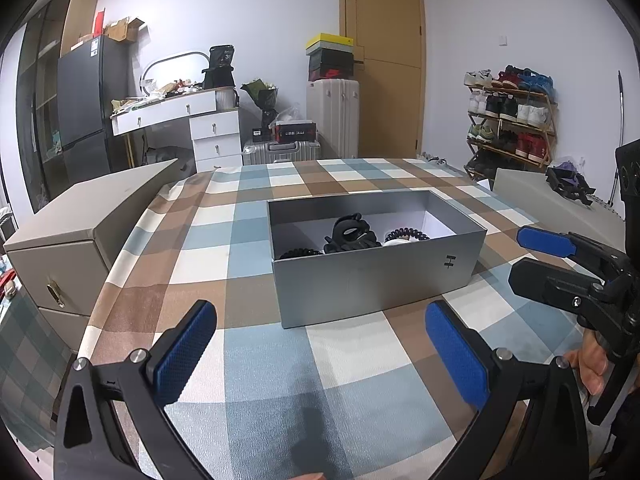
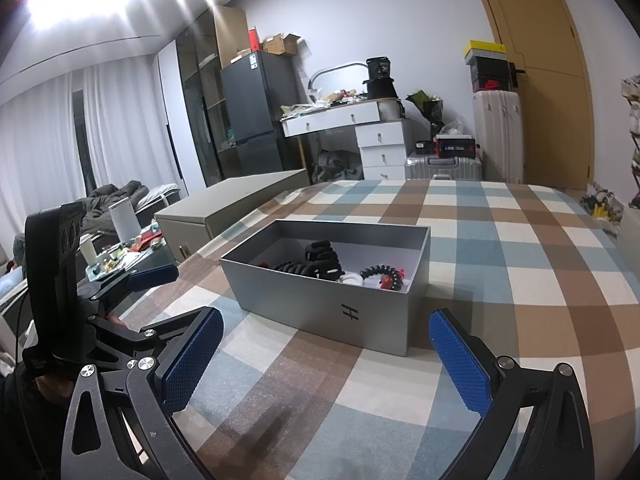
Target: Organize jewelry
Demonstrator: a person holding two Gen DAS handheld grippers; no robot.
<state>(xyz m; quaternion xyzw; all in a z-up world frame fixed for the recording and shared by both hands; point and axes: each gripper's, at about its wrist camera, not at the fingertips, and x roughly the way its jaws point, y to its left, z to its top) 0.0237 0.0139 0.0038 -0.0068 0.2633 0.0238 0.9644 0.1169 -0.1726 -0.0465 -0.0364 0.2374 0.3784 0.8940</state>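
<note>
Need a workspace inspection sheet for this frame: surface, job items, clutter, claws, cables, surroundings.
Surface: checked cloth over the table, flat.
Job's things: open grey box holding a black hair clip, black coil ties, a white item and something red; details too small to tell.
Clutter: nothing seen on the cloth besides the box.
Grippers: left claw open, short of the box; right claw open, short of the box; both hold nothing.
Cables: nothing seen on the table.
Surroundings: beige cabinet left of the table, shoe rack, suitcases, fridge, dresser, door.
</note>
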